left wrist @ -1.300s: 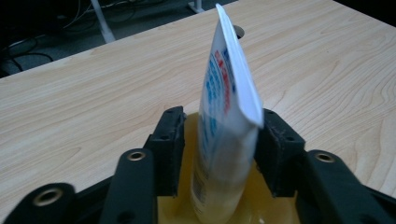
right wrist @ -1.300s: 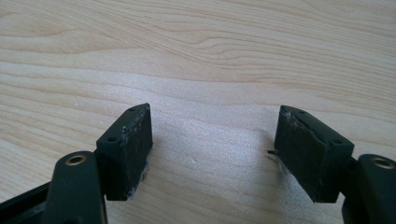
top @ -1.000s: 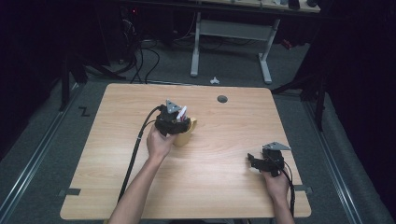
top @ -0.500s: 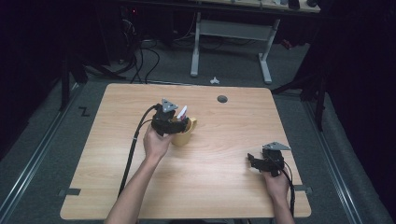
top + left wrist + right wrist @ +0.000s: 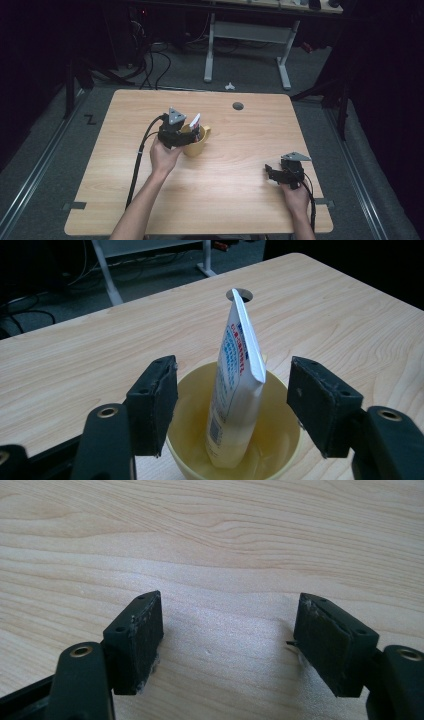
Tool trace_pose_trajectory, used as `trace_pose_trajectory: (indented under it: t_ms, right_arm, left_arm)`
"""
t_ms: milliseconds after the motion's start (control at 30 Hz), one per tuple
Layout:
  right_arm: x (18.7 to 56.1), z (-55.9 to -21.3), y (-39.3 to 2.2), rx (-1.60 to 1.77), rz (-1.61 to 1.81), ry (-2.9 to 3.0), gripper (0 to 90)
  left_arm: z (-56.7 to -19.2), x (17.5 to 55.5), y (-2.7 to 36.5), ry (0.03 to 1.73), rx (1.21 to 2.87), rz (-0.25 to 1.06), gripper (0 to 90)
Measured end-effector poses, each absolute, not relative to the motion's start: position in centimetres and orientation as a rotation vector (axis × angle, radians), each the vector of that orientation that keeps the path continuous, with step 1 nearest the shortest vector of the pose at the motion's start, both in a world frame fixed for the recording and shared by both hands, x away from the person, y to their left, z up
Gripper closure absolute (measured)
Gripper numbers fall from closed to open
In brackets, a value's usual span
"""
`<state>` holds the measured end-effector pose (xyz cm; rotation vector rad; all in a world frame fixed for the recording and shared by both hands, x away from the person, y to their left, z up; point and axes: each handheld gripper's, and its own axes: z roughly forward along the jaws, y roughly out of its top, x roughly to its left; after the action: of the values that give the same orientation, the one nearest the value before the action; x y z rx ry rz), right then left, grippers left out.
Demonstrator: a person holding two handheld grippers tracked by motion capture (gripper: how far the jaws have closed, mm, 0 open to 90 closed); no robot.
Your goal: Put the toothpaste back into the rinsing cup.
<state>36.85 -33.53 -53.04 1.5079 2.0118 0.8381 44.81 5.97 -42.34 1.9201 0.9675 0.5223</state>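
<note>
A yellow mug (image 5: 196, 144) (image 5: 186, 400) stands near the middle of the wooden table (image 5: 240, 210). A white tube with blue print (image 5: 235, 385) (image 5: 195, 121) stands upright inside it, crimped end up. My left gripper (image 5: 186, 136) (image 5: 231, 407) hovers just above the mug, open, its jaws apart on either side of the tube without touching it. My right gripper (image 5: 272, 172) (image 5: 230, 645) rests low over bare wood at the table's right front, open with nothing between its pads.
A round cable hole (image 5: 238, 106) (image 5: 242, 294) sits in the table's far side. A desk frame (image 5: 245, 45) and cables (image 5: 150, 60) stand on the floor beyond the table. The left gripper's cable (image 5: 137, 160) trails back along the forearm.
The left gripper has shifted slightly back toward the person above the mug. The right gripper has stayed in place.
</note>
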Motion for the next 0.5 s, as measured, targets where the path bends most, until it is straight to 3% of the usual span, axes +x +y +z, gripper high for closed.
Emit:
trace_pose_trajectory:
  t_ms: [500]
  right_arm:
    - [36.85,-53.03,-33.53,1.508,0.838,2.011,27.9]
  left_arm:
    - [-42.17,44.1,6.87,0.968,1.895,0.522,37.2]
